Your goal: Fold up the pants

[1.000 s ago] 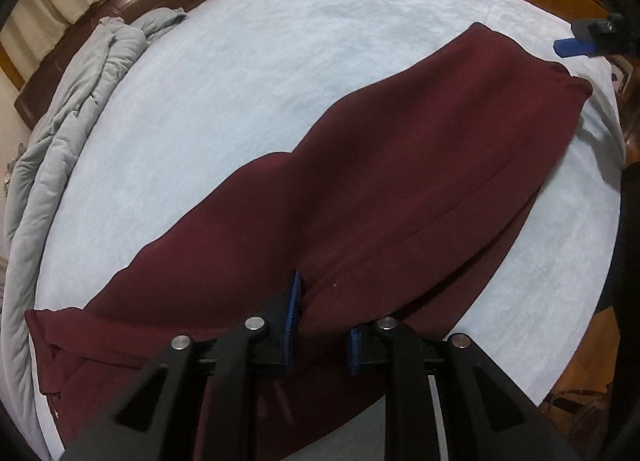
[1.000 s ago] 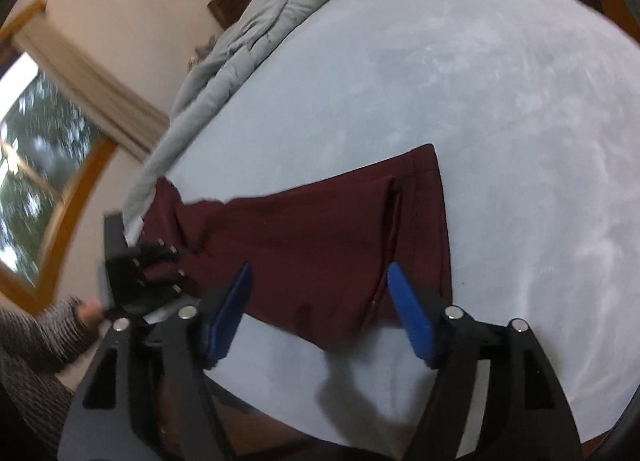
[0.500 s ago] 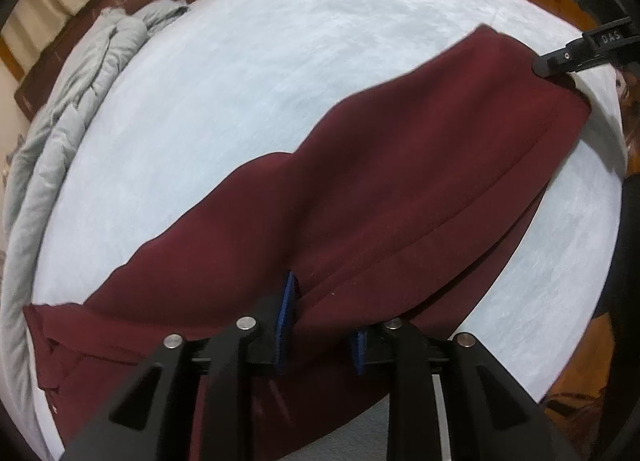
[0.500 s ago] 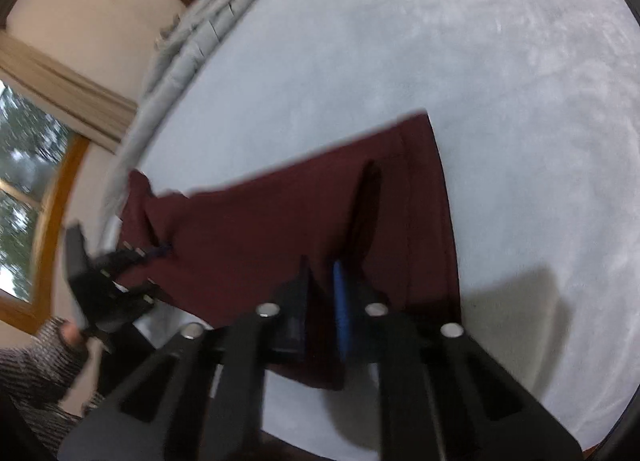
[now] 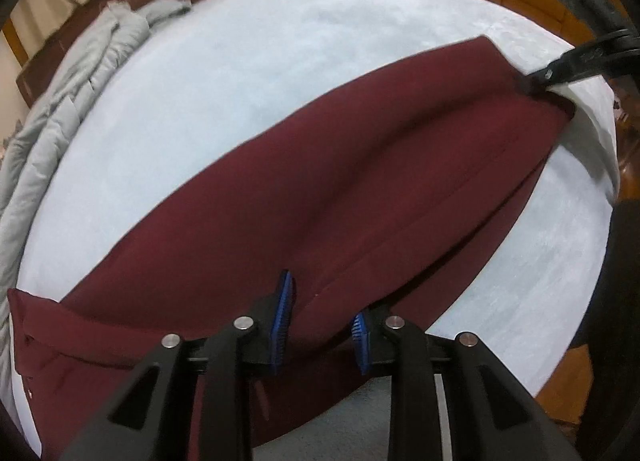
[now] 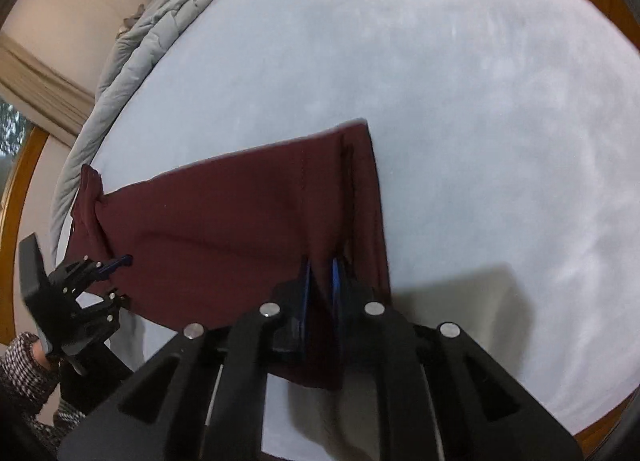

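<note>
Lying stretched across the pale bed [image 6: 460, 81], the maroon pants [image 5: 320, 189] are pinched at both ends: left tongs [image 5: 320, 321] clamp the near edge, right tongs [image 6: 320, 281] grip the hem, both narrow.

Pants [image 5: 320, 189] are plain dark maroon on a pale blue-white bedsheet [image 6: 460, 81], grey quilted comforter [image 5: 60, 101] bunched past the sheet's far edge.

The long maroon fabric pants [image 5: 304, 197] are lying across the pale blue bed cover [image 5: 248, 73]; the rumpled grey quilted duvet [image 5: 68, 101] is lying along the cover's far-left edge.
</note>
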Demonstrator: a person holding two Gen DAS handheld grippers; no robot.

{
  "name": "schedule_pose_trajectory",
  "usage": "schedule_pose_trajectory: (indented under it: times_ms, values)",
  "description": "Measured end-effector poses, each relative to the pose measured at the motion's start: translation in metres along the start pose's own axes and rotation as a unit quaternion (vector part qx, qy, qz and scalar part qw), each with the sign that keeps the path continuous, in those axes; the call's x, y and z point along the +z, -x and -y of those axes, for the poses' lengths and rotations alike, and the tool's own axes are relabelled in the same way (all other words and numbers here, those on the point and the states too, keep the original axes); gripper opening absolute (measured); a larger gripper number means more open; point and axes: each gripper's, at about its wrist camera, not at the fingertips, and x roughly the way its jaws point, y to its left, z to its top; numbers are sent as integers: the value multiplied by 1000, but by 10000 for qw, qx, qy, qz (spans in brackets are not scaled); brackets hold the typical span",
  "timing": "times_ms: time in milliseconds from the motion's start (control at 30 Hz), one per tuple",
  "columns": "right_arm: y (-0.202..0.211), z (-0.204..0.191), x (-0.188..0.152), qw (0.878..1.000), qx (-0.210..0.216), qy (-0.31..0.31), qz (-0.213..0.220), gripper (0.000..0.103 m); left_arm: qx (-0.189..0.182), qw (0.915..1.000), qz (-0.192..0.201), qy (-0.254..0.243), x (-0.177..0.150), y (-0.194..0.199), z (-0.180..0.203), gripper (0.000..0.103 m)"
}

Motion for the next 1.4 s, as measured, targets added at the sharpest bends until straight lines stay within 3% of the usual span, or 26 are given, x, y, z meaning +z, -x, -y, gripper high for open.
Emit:
schedule_pose_trajectory:
  times_ms: [67, 100, 133, 167, 233, 300, 433, 567, 667, 733, 900, 967, 1000, 1033, 1133, 1233, 1400]
  values:
    - [5, -3, 1, 10000, 13, -25, 49, 16, -45, 10000, -20, 31, 0, 3, -2, 32]
    - [11, -7, 2, 9999, -26, 2, 123, 23, -136, 9998, -43, 104, 1, 5, -4, 40]
    - [17, -12, 3, 9996, -147, 34, 221, 37, -326, 9992, -70, 213, 3, 9, -8, 53]
    - [23, -11, 1, 9993, -227, 74, 302, 43, -421, 9987, -70, 278, 3, 13, -10, 71]
    - [36, -25, 0, 9969, -517, 252, 529, 47, -526, 9975, 31, 466, 2, 27, -16, 84]
    - [50, -44, -1, 9939, -630, 534, 736, 47, -756, 9942, 120, 761, -6, 44, -29, 85]
    - [41, -106, 0, 9912, 279, 1133, 618, 54, -727, 9837, 36, 1644, -35, 67, -83, 87]
    - [-4, -190, 0, 9758, 1417, 1665, 102, 56, -155, 9687, -63, 2477, -66, 82, -141, 87]
    - [-50, -252, 0, 9613, 1766, 2097, -258, 64, 303, 9501, -249, 3093, -96, 87, -189, 87]
    - [-83, -287, -3, 9525, 1796, 2398, -550, 65, 385, 9400, -296, 3378, -110, 88, -212, 87]
    - [-132, -323, -5, 9454, 1184, 2937, -775, 66, 390, 9211, -449, 3848, -138, 85, -258, 87]
    - [-141, -321, -3, 9436, 1194, 2952, -904, 42, 292, 9169, -476, 3952, -134, 79, -268, 87]
    - [-144, -319, -3, 9425, 1253, 2928, -1013, 15, 254, 9161, -492, 3971, -134, 78, -274, 87]
    - [-146, -318, -3, 9410, 1270, 2932, -1113, 9, 237, 9160, -497, 3974, -141, 81, -283, 87]
    - [-130, -318, -14, 9328, 1522, 3085, -1074, 8, 277, 9116, -558, 4064, -146, 85, -303, 87]
    - [-130, -325, -27, 9274, 1373, 3311, -1072, 8, 278, 9021, -724, 4245, -134, 79, -327, 87]
    - [-149, -320, -34, 9333, 1281, 3118, -1240, 8, 315, 8881, -1389, 4370, -97, 46, -377, 87]
